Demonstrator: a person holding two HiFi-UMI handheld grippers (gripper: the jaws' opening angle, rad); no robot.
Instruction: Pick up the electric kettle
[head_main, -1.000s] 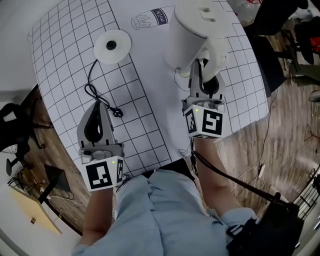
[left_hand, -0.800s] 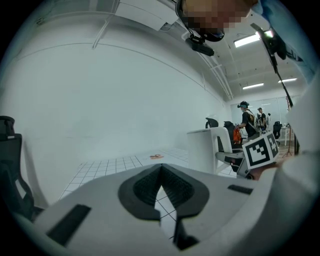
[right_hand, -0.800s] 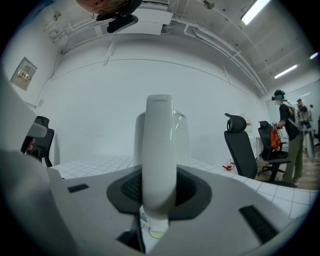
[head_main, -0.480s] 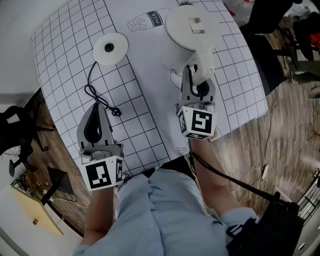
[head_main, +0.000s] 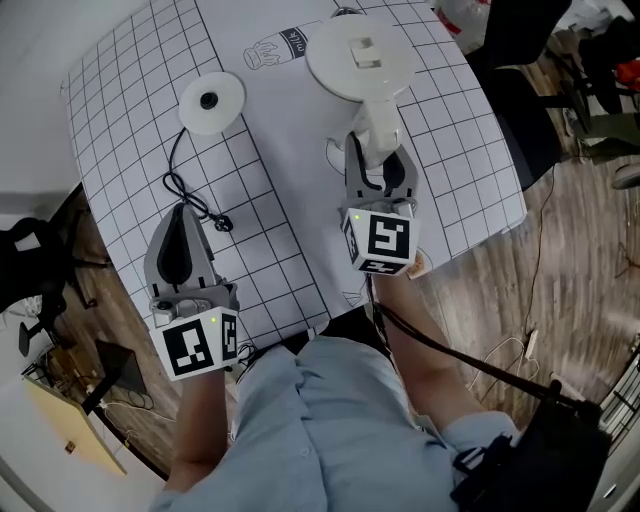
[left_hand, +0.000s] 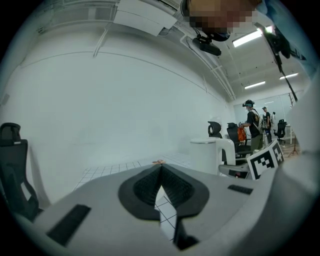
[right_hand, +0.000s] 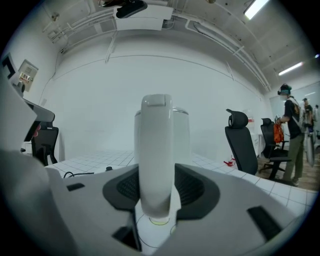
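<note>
Opening my right gripper (head_main: 376, 160), I see the white electric kettle (head_main: 360, 55) just ahead, its handle (right_hand: 156, 150) between the jaws. Past it a drawn bottle (head_main: 275, 47) says "milk". My left gripper (head_main: 183, 208) is pinched closed.

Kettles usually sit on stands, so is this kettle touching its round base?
Apart. The head view shows bare mat between the kettle and the round base.

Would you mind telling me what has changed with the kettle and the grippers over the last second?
The electric kettle, tilted in the right gripper a second ago, has come upright and now appears to stand on the gridded mat. That gripper's fingers are opening, with the handle between them. The left gripper, the round base and its cord stayed put.
</note>
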